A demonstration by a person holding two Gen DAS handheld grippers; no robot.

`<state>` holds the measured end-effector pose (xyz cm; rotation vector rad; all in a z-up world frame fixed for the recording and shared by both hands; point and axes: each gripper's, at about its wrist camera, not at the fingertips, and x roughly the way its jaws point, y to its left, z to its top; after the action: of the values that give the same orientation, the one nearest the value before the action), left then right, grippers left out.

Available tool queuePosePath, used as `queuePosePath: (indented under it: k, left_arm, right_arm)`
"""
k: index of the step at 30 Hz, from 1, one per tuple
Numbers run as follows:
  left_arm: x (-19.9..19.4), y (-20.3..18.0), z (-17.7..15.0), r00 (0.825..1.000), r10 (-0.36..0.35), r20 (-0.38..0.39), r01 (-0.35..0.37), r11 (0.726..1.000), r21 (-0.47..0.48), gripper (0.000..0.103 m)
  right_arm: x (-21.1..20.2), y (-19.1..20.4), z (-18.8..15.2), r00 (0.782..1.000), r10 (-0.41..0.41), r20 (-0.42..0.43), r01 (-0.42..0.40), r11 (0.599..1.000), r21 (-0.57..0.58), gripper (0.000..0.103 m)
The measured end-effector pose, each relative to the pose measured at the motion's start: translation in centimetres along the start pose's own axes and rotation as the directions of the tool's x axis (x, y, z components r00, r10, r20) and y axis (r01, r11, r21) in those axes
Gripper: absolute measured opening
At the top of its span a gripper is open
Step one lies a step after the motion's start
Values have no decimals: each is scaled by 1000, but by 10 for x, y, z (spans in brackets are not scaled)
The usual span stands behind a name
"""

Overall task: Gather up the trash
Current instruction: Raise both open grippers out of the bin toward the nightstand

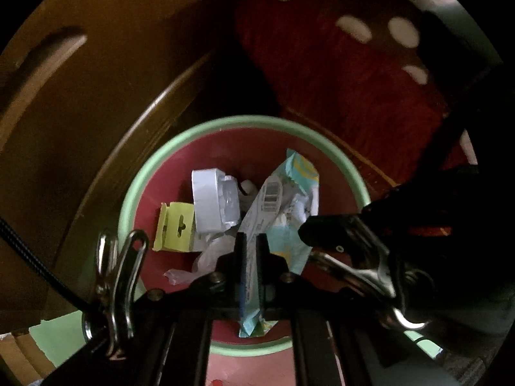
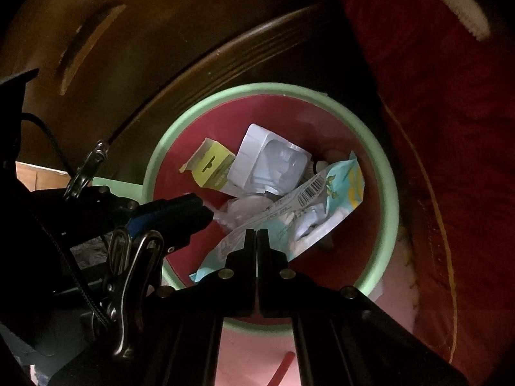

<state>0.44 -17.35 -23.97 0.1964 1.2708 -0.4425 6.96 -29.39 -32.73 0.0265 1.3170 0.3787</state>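
A bin with a pale green rim (image 1: 244,120) (image 2: 273,88) and a dark red inside stands below both grippers. In it lie a pale blue wrapper with a barcode (image 1: 280,193) (image 2: 341,177), a white plastic tray (image 1: 209,199) (image 2: 270,160), a yellow card box (image 1: 177,228) (image 2: 212,160) and crumpled clear plastic (image 2: 241,209). My left gripper (image 1: 251,238) (image 2: 209,217) hovers over the bin with its jaws almost together. The wrapper shows through the slit and seems to lie on the trash. My right gripper (image 2: 257,234) (image 1: 302,230) is shut and empty above the wrapper.
Brown wooden furniture (image 1: 96,80) (image 2: 161,32) curves round the bin's far left side. A red cloth with white spots (image 1: 338,64) (image 2: 434,128) hangs at the right. A thin red stick (image 2: 283,370) lies low by the bin's pink outside. A cardboard piece (image 2: 38,177) shows at the left.
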Motion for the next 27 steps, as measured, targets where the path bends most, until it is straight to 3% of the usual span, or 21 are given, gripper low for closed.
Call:
queuePosePath:
  k: [7, 14, 22, 24, 27]
  left_arm:
    - [-44, -9, -3, 994, -10, 107, 6, 999, 33, 4]
    - [-100, -21, -4, 974, -15, 226, -3, 997, 78, 4]
    - [-136, -12, -6, 959, -36, 281, 26, 999, 39, 13]
    - [-153, -8, -5, 946, -41, 323, 34, 999, 28, 23]
    - [-177, -3, -9, 918, -7, 397, 2, 1000, 13, 57]
  right_arm:
    - [-39, 18, -5, 996, -5, 84, 10, 998, -65, 2]
    - [-92, 40, -14, 982, -19, 187, 44, 990, -132, 2]
    - [-140, 64, -16, 959, -20, 283, 68, 985, -159, 2]
    - [-155, 71, -16, 942, -5, 337, 62, 985, -159, 2]
    - [-187, 85, -19, 898, 53, 437, 27, 984, -176, 2]
